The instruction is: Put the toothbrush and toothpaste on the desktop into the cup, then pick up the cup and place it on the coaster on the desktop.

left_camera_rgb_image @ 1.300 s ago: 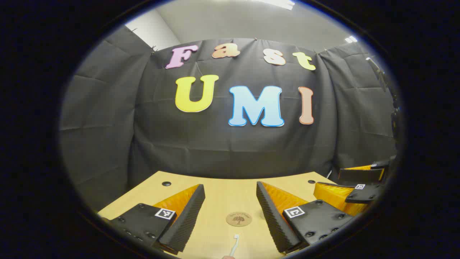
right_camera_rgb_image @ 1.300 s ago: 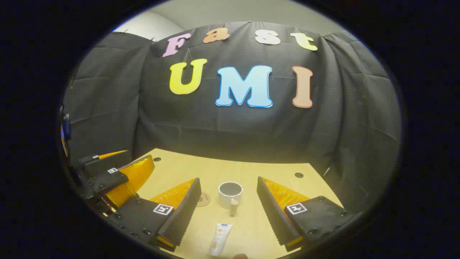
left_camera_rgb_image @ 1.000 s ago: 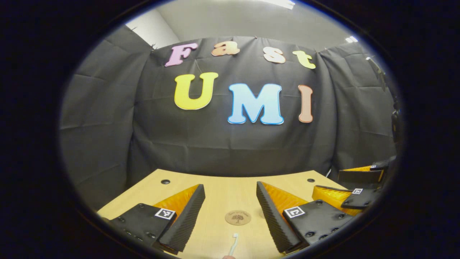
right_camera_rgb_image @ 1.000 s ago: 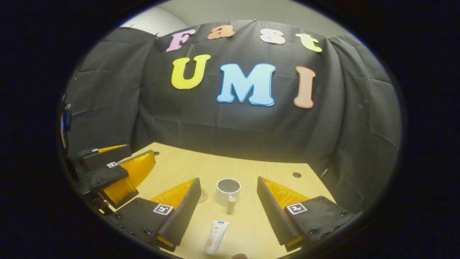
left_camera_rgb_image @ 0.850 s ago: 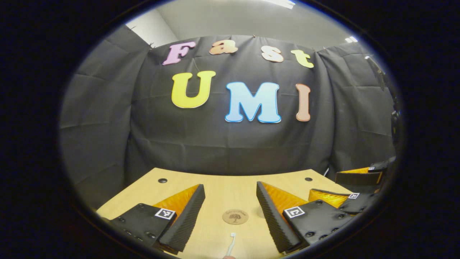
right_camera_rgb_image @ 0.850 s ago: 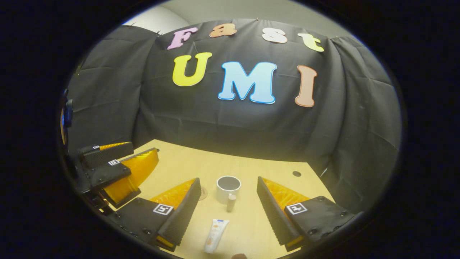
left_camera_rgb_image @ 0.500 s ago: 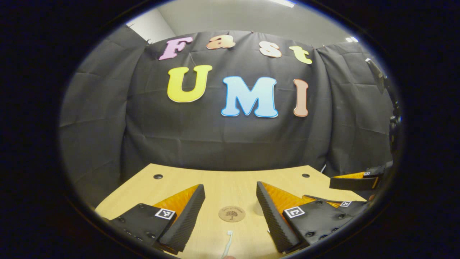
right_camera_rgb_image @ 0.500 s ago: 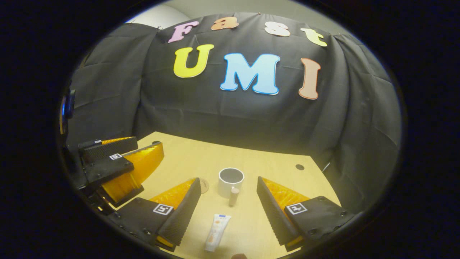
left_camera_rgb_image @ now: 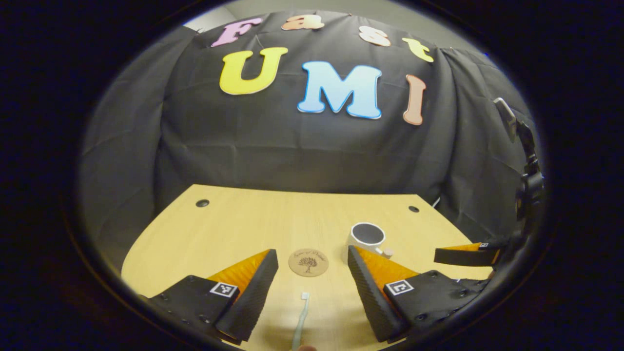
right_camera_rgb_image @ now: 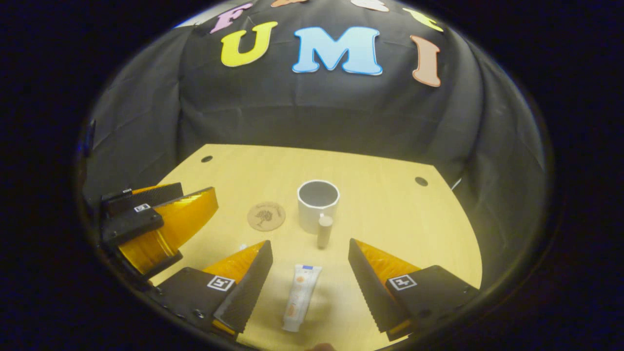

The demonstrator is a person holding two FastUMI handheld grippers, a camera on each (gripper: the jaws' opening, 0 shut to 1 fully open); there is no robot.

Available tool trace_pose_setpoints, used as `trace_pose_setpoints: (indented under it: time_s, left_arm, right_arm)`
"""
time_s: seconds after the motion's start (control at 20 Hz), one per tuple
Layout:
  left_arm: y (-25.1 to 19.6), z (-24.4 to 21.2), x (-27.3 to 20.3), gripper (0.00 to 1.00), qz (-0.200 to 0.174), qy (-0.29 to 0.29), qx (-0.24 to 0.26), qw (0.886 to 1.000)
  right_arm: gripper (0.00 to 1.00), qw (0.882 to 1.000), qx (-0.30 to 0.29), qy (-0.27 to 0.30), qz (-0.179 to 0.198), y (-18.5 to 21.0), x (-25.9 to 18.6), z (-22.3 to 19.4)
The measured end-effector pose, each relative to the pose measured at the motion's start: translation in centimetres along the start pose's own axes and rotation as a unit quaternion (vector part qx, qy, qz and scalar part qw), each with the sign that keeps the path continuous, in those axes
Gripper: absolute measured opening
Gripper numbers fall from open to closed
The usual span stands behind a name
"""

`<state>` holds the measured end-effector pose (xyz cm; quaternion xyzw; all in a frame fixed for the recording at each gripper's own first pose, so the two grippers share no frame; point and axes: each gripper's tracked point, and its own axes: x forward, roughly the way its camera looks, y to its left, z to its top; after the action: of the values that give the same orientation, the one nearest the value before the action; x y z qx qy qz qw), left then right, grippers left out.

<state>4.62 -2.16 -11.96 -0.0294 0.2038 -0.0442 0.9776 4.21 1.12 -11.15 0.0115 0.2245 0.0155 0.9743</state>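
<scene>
In the left gripper view, the left gripper (left_camera_rgb_image: pixel 312 292) is held with its fingers wide apart and empty above the tabletop (left_camera_rgb_image: pixel 234 224). The toothbrush (left_camera_rgb_image: pixel 301 317) is seen lying between them, head pointing forward, with the coaster (left_camera_rgb_image: pixel 308 262) just beyond the fingertips and the cup (left_camera_rgb_image: pixel 367 236) ahead of the right-hand finger. In the right gripper view, the right gripper (right_camera_rgb_image: pixel 310 282) is likewise spread wide and empty, the toothpaste (right_camera_rgb_image: pixel 300 296) lying lengthwise between its fingers, the cup straight ahead.

The step in hand is judged to be the approach to both grasps. Each gripper should be lowered squarely until the fingers straddle the item across its narrow width, then closed gently; the thin brush handle may slip if it is pinched off-centre.

A tree emblem is printed on the coaster; its lettering and the tube's print cannot be read.
</scene>
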Motion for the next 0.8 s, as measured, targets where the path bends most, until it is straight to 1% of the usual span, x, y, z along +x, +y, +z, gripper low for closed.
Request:
trace_pose_setpoints:
  time_s: [0.1, 0.25, 0.35, 0.45, 0.55, 0.6, 0.65, 0.8]
  left_arm:
    - [0.2, -3.2, 1.4, 0.94, 0.003, 0.067, 0.001, 0.998]
    - [0.0, -7.8, 1.7, 0.96, -0.002, 0.165, -0.005, 0.986]
    - [-0.1, -9.2, 2.1, 0.96, -0.005, 0.203, -0.005, 0.979]
    - [-0.2, -10.7, 2.3, 0.96, -0.007, 0.242, -0.010, 0.970]
    - [-0.3, -12.5, 2.1, 0.96, -0.007, 0.293, -0.015, 0.956]
    - [-0.3, -13.3, 1.9, 0.97, -0.007, 0.318, -0.017, 0.948]
    - [-0.1, -13.8, 1.6, 0.96, -0.004, 0.343, -0.018, 0.939]
    - [-0.5, -15.3, 1.0, 0.98, -0.002, 0.395, -0.033, 0.918]
  right_arm:
    - [0.99, 0.999, 0.010, 0.038, 0.008, 0.3, 0.7, -1.2]
    - [0.99, 0.995, 0.017, 0.092, 0.014, 0.5, 1.4, -3.8]
    - [1.00, 0.993, 0.016, 0.120, 0.014, 0.4, 1.6, -4.7]
    - [0.99, 0.989, 0.016, 0.145, 0.016, 0.4, 1.7, -5.6]
    - [0.99, 0.984, 0.019, 0.175, 0.019, 0.6, 2.0, -6.7]
    - [0.99, 0.982, 0.019, 0.189, 0.020, 0.6, 2.1, -7.1]
    - [0.99, 0.979, 0.021, 0.200, 0.020, 0.6, 2.4, -7.7]
    - [0.99, 0.971, 0.029, 0.234, 0.025, 0.9, 3.0, -8.9]
